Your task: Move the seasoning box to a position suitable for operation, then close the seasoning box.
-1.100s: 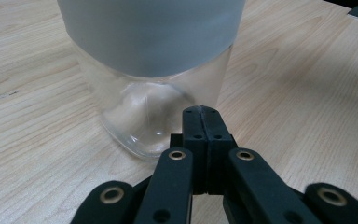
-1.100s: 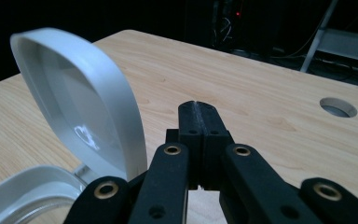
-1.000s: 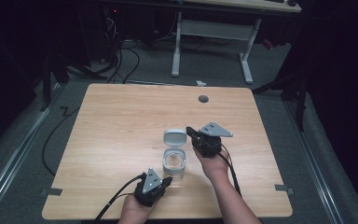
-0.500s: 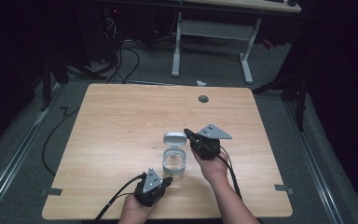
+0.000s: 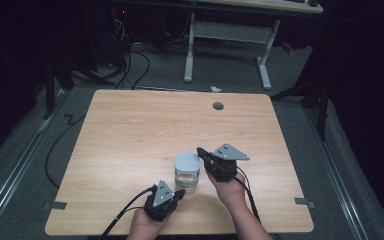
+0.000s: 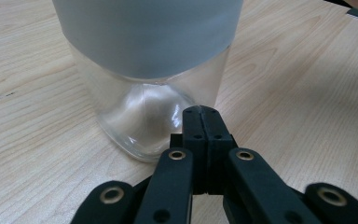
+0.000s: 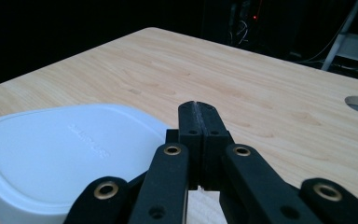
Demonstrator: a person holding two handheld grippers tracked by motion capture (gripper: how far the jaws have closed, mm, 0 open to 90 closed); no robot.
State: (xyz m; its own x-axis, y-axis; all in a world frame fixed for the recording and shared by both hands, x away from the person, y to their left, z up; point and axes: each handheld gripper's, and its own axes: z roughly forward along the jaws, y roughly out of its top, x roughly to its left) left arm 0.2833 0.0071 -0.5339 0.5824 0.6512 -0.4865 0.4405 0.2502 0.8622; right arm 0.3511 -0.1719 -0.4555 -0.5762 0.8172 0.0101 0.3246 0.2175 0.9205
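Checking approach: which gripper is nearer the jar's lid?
Right. The right gripper, shut, sits beside the lid at its level; the left gripper, shut, is low by the jar base.

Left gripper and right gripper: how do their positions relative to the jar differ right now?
The left gripper sits low at the clear glass jar, its tips near the base. The right gripper is higher, beside the jar's pale grey rounded-square lid. Both have jaws pressed together, gripping nothing, over the light wooden table.

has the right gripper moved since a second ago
Yes. In the high view the right gripper has slid slightly toward the person, nearer the table's front edge, beside the jar.
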